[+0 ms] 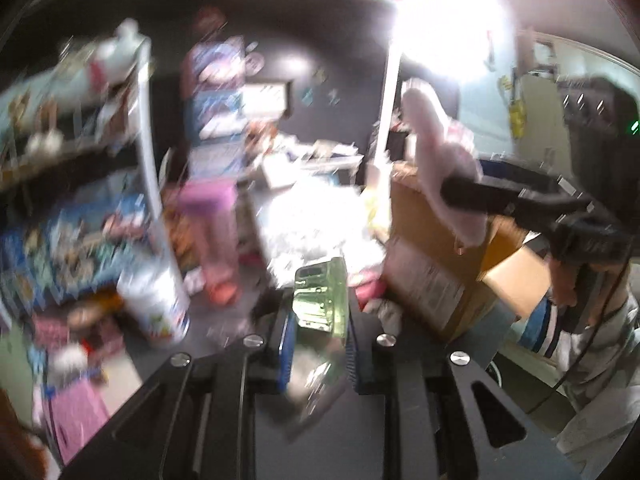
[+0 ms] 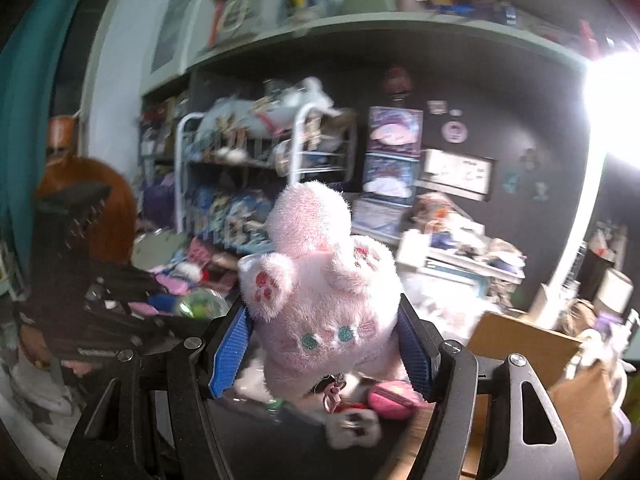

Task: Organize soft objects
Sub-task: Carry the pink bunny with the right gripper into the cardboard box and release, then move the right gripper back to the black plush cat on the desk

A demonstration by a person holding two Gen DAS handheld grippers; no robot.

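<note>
The right hand-held gripper (image 2: 326,344) squeezes the pink bunny (image 2: 320,280); lower it gently into the box (image 2: 520,344) (left hand-held gripper (image 1: 320,320) holds something green).

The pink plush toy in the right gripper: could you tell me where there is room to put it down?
The open cardboard box under the pink plush toy looks freest. The floor by the white shelf rack is crowded.
</note>
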